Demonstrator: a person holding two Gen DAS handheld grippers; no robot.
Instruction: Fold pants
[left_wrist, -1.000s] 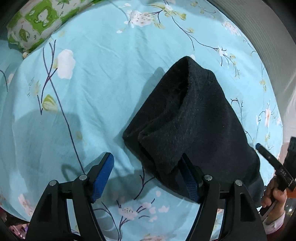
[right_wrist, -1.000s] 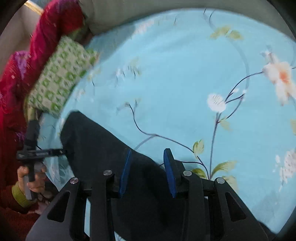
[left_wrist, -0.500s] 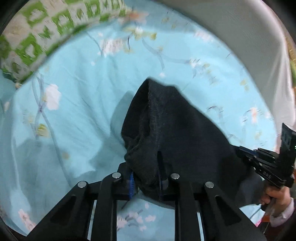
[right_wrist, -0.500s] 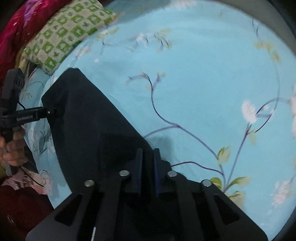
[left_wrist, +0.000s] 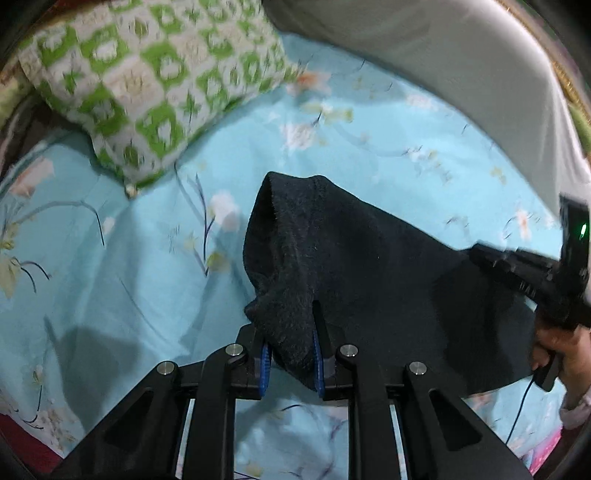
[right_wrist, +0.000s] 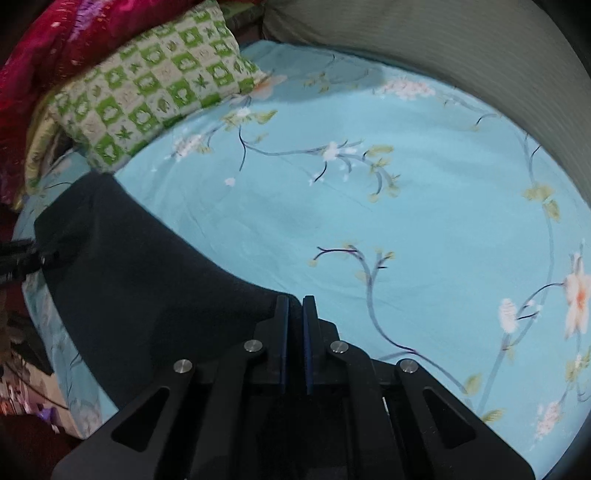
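Above: left gripper (left_wrist: 290, 363) pinches a bunched corner of the black pants (left_wrist: 354, 266); right gripper (right_wrist: 294, 339), jaws nearly together, clamps the opposite edge.

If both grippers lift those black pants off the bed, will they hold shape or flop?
The black pants will probably flop: the cloth already sags between the left gripper and right gripper. The fuzzy knit looks grippy, so slipping seems unlikely.

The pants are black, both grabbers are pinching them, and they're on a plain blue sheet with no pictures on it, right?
Not quite. The sheet isn't plain: the right wrist view shows flowers and branches printed on it. The rest holds: the pants are black, pinched by the left gripper and right gripper.
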